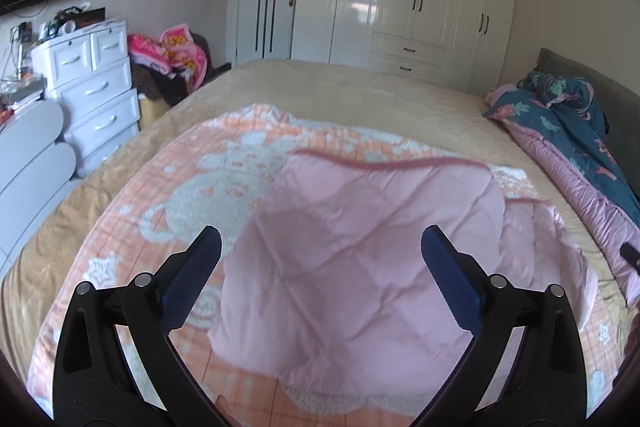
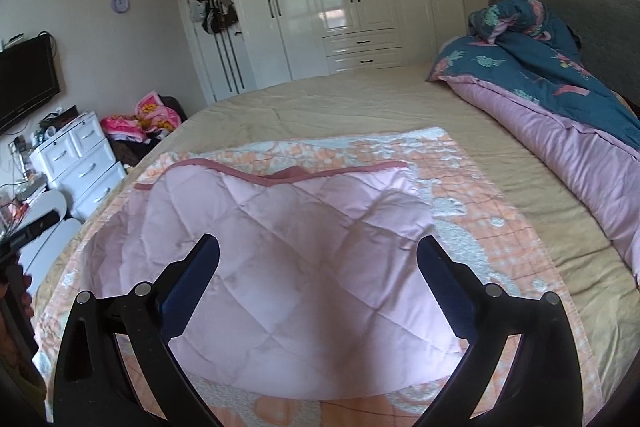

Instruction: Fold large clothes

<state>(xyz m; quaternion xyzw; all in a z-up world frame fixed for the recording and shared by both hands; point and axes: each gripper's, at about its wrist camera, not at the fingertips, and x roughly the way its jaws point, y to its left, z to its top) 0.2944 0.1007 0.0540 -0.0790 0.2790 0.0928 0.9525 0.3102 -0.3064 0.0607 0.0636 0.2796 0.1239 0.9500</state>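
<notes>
I have both grippers hanging over the near edge of the bed [image 1: 352, 83], and neither is grasping anything. The left gripper [image 1: 322, 253] is released, its blue pads spread wide with only cloth showing between them, and the right gripper [image 2: 318, 257] is spread just as wide. I cannot tell whether either one touches the fabric below; they look to be held above it.

The thing I am folding is the pink quilted cover [image 1: 360, 243], which lies on top of an orange and white patterned blanket [image 1: 208, 179] spread over the near half of the bed. In the right wrist view the pink quilted cover [image 2: 288, 251] already sits doubled, with a darker pink bound edge [image 2: 280, 177] running along its far side and the patterned blanket [image 2: 472, 219] showing past it on the right and far sides. A second layer of the pink cover peeks out at the right in the left wrist view.

I judge that I am between folds: one fold looks made and the cover waits for a fresh grip. Next I need to bring each gripper down to a near corner or edge of the cover, pinch through all the layers, and carry that edge toward the far bound edge. A rolled blue floral duvet [image 2: 552, 67] lies far right, well apart.
</notes>
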